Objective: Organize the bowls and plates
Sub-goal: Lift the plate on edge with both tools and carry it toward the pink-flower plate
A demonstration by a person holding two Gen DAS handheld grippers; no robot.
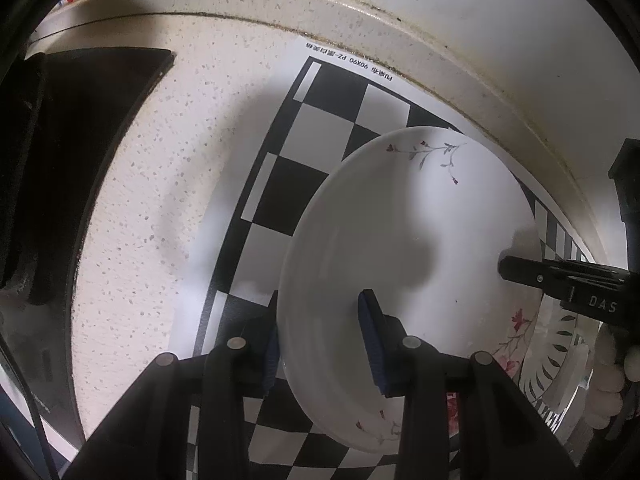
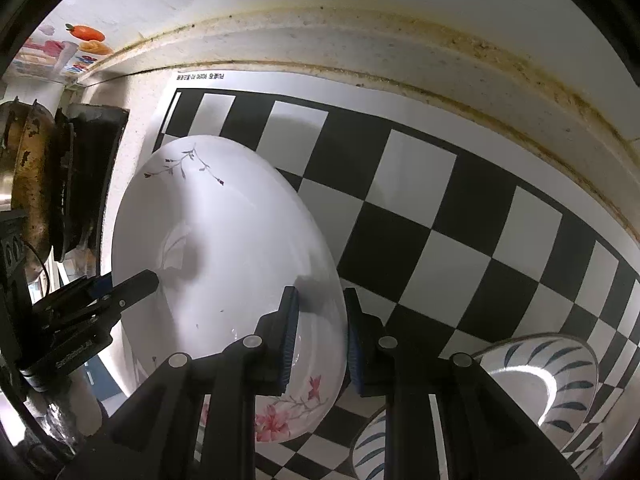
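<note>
A: The white plate (image 1: 404,264) sits over the checkered mat (image 1: 280,184), both claws pinching opposite edges of its rim.

B: Left gripper (image 1: 320,344) clamps one edge, right gripper (image 2: 320,336) the other?

A: Yes, each narrowed onto the rim. I'd keep the plate level and move both hands together, then lower it toward the leaf-patterned bowl (image 2: 544,372) beside the plate, releasing only once it rests.

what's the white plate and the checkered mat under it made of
White plate: looks like glazed ceramic or opal glass, glossy, with sharp highlights and printed floral sprigs. Checkered mat: apparently a thin printed sheet, lying flat with a matte to satin surface; the exact material is unclear.
</note>
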